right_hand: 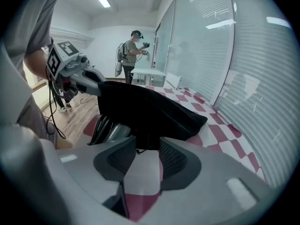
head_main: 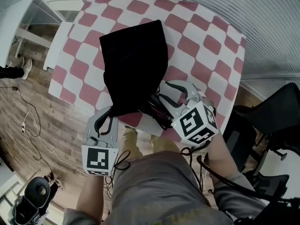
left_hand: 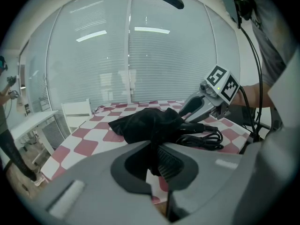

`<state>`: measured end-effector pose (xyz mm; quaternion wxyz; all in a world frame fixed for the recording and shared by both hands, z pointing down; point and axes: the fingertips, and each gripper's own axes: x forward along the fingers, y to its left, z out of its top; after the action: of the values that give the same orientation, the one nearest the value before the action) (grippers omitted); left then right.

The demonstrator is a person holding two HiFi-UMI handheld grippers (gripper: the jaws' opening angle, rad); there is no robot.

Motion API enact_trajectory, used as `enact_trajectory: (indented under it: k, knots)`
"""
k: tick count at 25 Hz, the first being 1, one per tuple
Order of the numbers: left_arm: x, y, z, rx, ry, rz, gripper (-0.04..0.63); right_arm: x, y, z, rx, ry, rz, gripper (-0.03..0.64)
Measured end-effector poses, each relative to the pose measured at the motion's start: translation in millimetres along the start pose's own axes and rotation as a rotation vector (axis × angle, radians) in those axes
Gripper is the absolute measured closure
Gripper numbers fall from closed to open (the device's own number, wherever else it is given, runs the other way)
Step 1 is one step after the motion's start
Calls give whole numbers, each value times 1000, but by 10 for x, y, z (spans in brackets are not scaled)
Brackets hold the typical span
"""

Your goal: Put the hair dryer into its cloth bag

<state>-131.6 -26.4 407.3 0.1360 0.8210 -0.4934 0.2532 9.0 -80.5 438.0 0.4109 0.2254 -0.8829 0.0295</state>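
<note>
The black cloth bag (head_main: 135,64) lies on the red-and-white checked table (head_main: 206,41), its mouth toward the near edge. My left gripper (head_main: 105,116) is shut on the bag's near-left rim; in the left gripper view (left_hand: 152,156) black cloth hangs pinched between the pads. The hair dryer (head_main: 160,108) lies at the bag's mouth, its grey barrel (right_hand: 115,131) partly under the cloth and its coiled black cord (left_hand: 206,139) beside it. My right gripper (head_main: 163,90) is open at the mouth's right side; the bag's edge (right_hand: 140,137) sits at its tips, pads apart.
The table's near edge is right under both grippers. A white chair (head_main: 51,3) stands at the far left and a black office chair (head_main: 276,111) to the right. Cables lie on the wooden floor (head_main: 37,139). Another person (right_hand: 133,50) stands far off.
</note>
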Motion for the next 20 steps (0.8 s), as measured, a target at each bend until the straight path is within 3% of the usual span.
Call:
enact_trajectory:
  k: [9,12,14,20]
  knots:
    - [28,-6,114,23,-18,-22,584,298,-22,39,-180,18,117,479]
    - [29,-15,112,27,-19,-30,584,346,23,52,-223,10,148,532]
    - [36,-10,108,33,-21,-36,584,351,36,58,-235,2,146,583]
    - [9,-25,97,42,-21,-44,584,77,-21,51,-235,-19,97,588]
